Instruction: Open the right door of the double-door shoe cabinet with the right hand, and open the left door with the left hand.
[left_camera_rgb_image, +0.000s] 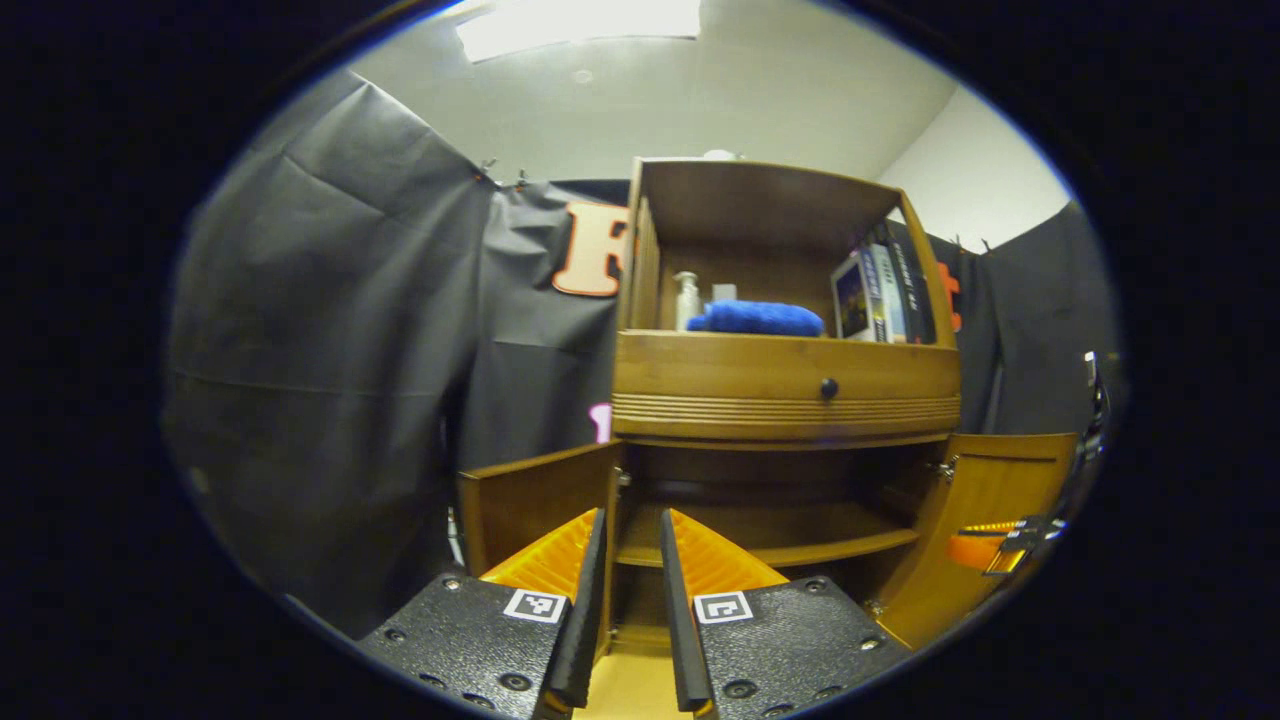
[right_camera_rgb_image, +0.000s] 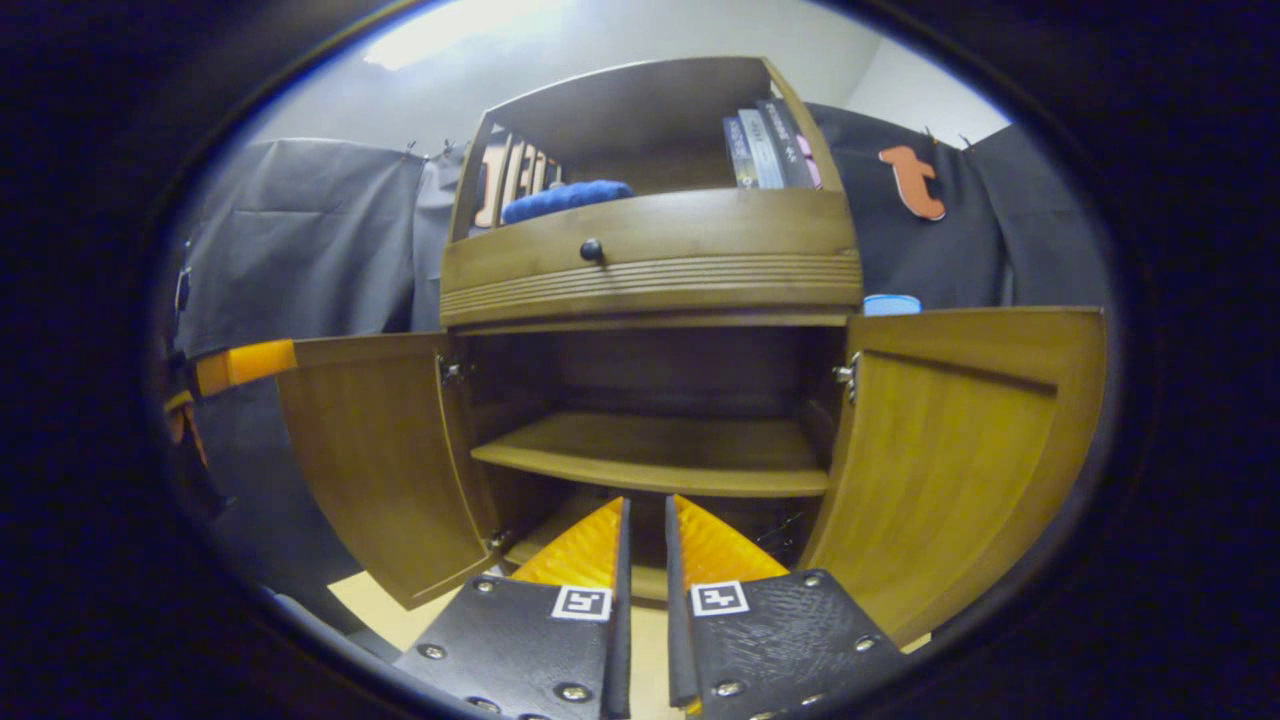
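Note:
The wooden shoe cabinet stands in front of me with both lower doors swung wide. In the left gripper view the left door hangs out to the left and the right door to the right. My left gripper is low before the left hinge, its jaws nearly together with nothing between them. In the right gripper view the left door, the right door and the bare inner shelf show. My right gripper sits low at the centre opening, a thin slit between its jaws, holding nothing.
A drawer with a dark knob sits above the doors. The open top shelf holds a blue cloth, a bottle and books. Black cloth walls flank the cabinet. The other gripper's body shows by each outer door edge.

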